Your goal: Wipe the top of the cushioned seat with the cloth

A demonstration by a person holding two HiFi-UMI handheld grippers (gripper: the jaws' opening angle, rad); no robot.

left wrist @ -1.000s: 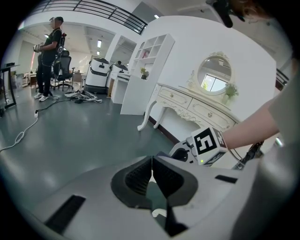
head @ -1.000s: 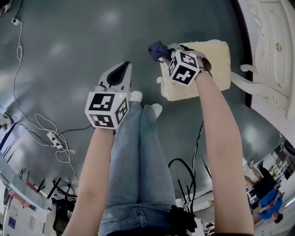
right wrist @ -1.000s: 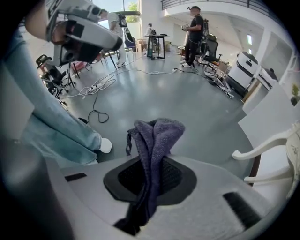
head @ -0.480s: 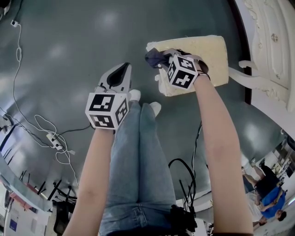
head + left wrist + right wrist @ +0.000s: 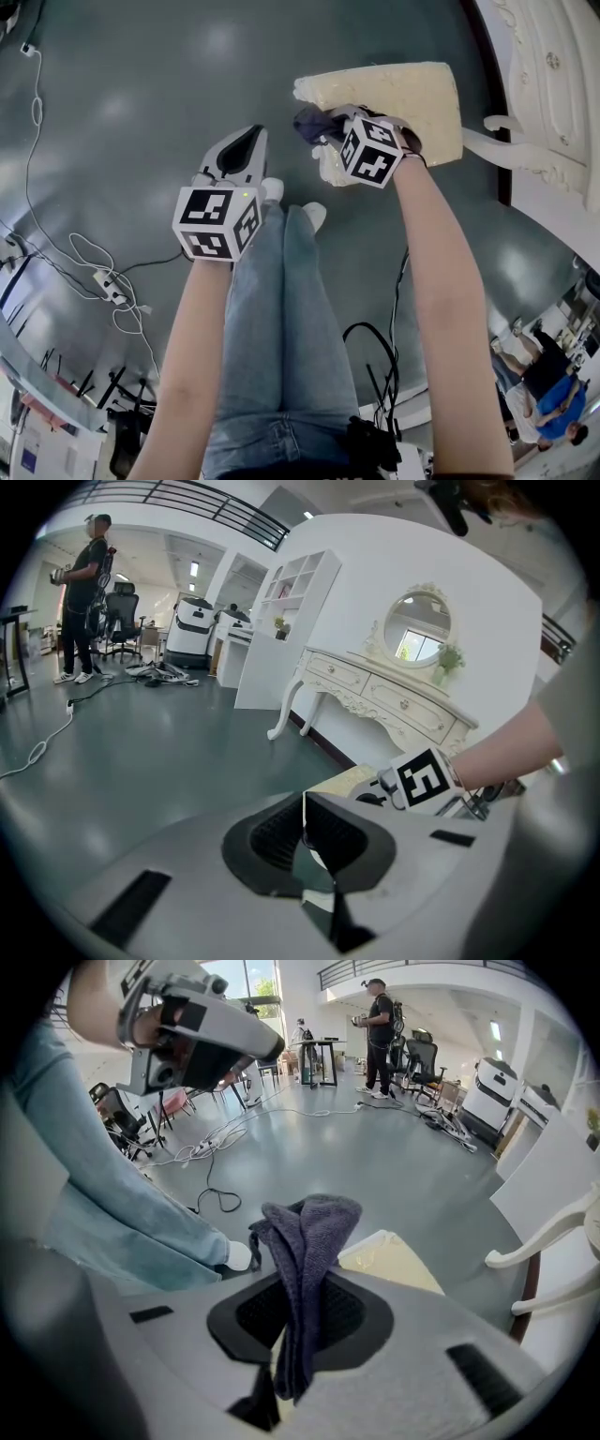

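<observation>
Since one second ago the cloth point(image 5: 312, 123) has moved along the left edge of the cushioned seat point(image 5: 412, 98), from the far corner toward the person. It now lies about at the middle of this edge, partly over it. The left gripper point(image 5: 244, 145) has kept its place.

The cloth is dark blue-grey and bunched. It stands up between the two sides of the claw of the right gripper point(image 5: 330, 129), which is closed on it. In the right gripper view the cloth point(image 5: 305, 1241) rises above the right gripper point(image 5: 300, 1307), with a pale yellow corner of the seat point(image 5: 389, 1260) just behind.

The right forearm is stretched forward over the near edge of the seat. The left forearm is held out to the left of the seat, above the grey floor point(image 5: 141, 112). The claw of the left gripper point(image 5: 305, 841) is closed to a thin slit with nothing in it.

Each gripper carries a cube with black and white square markers. To the right of the seat stands a white dressing table point(image 5: 394, 700).
</observation>
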